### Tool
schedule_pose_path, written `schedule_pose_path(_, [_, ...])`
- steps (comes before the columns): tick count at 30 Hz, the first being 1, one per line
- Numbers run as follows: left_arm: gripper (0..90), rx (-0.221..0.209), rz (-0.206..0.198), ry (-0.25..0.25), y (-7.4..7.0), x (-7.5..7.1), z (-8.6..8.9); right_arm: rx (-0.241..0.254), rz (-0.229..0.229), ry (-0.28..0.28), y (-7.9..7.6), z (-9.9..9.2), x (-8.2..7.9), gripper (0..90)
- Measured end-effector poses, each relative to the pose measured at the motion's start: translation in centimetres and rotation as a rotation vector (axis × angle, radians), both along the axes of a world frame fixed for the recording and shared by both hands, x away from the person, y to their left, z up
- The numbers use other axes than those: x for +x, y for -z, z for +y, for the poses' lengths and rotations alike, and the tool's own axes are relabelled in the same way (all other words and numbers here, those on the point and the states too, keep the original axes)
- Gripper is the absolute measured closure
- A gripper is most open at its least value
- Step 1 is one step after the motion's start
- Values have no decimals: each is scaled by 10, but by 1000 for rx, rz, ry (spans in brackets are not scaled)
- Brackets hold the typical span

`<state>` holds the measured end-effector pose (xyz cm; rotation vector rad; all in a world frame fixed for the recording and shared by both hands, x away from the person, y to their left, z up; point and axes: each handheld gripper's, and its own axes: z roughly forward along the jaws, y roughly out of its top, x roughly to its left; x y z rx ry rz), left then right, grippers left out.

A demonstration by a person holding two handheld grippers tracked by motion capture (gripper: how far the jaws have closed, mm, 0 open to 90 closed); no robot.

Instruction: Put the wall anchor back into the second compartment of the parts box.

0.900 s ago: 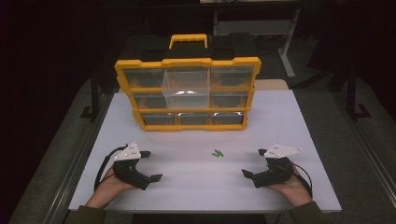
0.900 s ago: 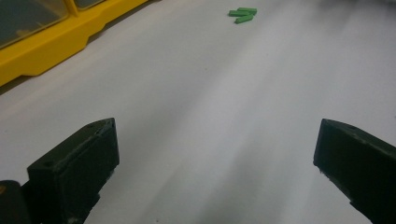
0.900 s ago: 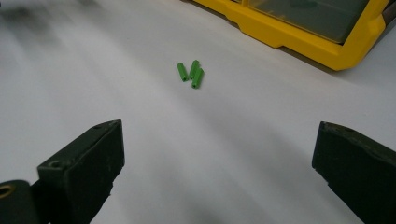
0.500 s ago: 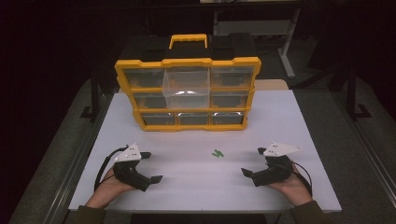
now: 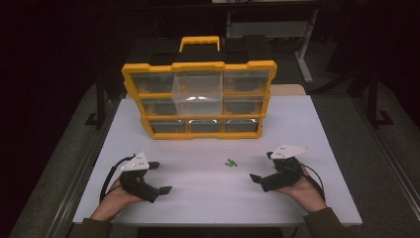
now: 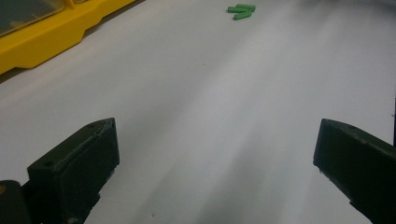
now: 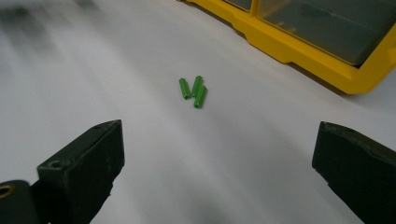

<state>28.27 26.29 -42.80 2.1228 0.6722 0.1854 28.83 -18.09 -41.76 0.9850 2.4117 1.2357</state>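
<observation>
Three green standoffs [image 5: 230,162] lying loose mid-tabletop [image 5: 208,198], touching, in front of yellow drawer organizer [image 5: 198,99] w/ one clear drawer [image 5: 198,91] pulled out. Left gripper [image 5: 159,177] resting near front-left edge, jaws spread wide, empty. Right gripper [image 5: 261,167] near front-right, closest to standoffs, jaws spread too, nothing between.

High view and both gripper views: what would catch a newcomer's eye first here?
The yellow organiser with clear drawers stands at the far middle of the white table, its top-middle drawer pulled out. Three small green pegs lie in a cluster on the table in front of it, closer to the right gripper. Both it and the left gripper are open.
</observation>
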Motion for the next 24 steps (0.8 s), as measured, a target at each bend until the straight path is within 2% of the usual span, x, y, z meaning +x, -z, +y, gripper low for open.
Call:
schedule_pose_path(6, [4, 0, 3, 4, 0, 0, 0, -10, 6, -18, -2, 6, 7, 20])
schedule_pose_path(13, [5, 7, 5, -2, 0, 0, 0, 0, 21, -21, -6, 12, 18, 20])
schedule_pose_path(17, [5, 16, 3, 1, 2, -1, 0, -22, 35, -24, -8, 19, 30, 21])
schedule_pose_path(22, [5, -5, -4, -4, 2, -1, 0, -51, 44, -31, -9, 28, 42, 22])
schedule_pose_path(24, [5, 0, -7, -3, 2, 0, 1, -49, 53, -28, -10, 32, 47, 25])
